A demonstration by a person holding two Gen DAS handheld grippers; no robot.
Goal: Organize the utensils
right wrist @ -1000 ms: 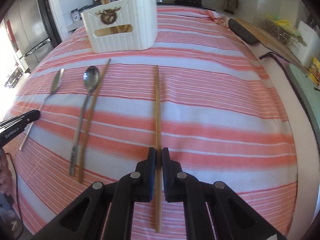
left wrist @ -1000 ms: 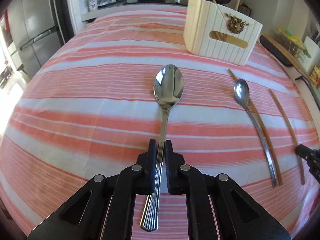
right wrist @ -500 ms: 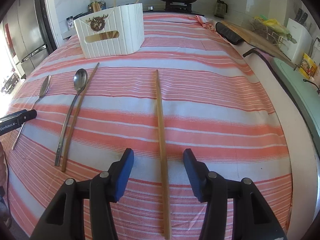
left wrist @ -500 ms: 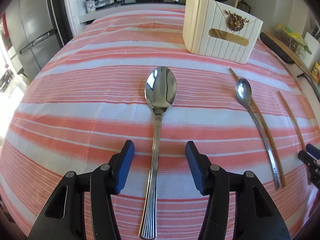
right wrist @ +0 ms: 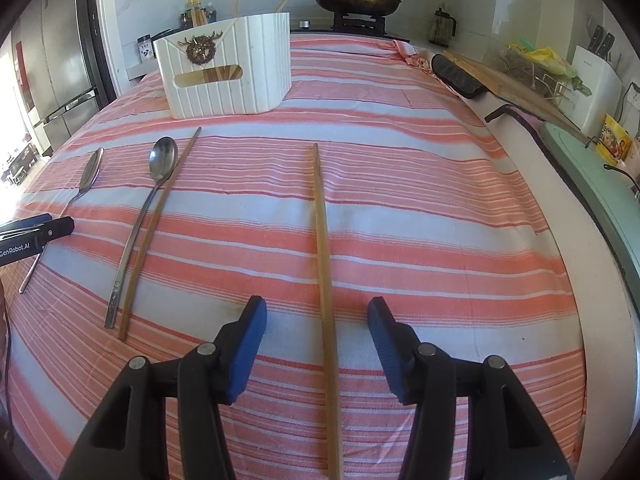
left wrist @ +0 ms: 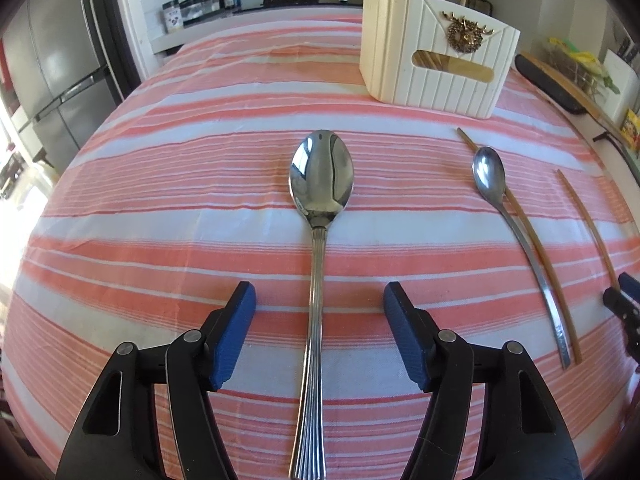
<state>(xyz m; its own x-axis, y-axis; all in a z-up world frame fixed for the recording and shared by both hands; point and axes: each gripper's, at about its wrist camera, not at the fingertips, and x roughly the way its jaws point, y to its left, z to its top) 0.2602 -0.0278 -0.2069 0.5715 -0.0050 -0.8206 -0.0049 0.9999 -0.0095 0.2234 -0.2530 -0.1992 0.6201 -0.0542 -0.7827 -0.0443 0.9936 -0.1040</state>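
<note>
A large steel spoon [left wrist: 320,184] lies on the striped tablecloth [left wrist: 180,184], its handle running between the jaws of my left gripper [left wrist: 320,296]. Those jaws are opening and the pads stand clear of the handle. A wooden chopstick [right wrist: 322,220] lies lengthwise between the jaws of my right gripper [right wrist: 316,308], which is open and not touching it. A smaller spoon [right wrist: 163,158] and a second chopstick [right wrist: 160,216] lie side by side between the two grippers. The white utensil holder [right wrist: 228,76], with chopsticks inside, stands at the back.
A pan [right wrist: 356,0] sits on the stove behind the table. A black mitt [right wrist: 456,76] and a wooden board [right wrist: 516,88] lie at the right edge, near a green tray [right wrist: 600,184]. A steel fridge [left wrist: 60,60] stands at the left.
Both grippers were shut, the left on the large spoon's handle and the right on the chopstick. Both have let go and spread wide; spoon and chopstick rest on the cloth.
</note>
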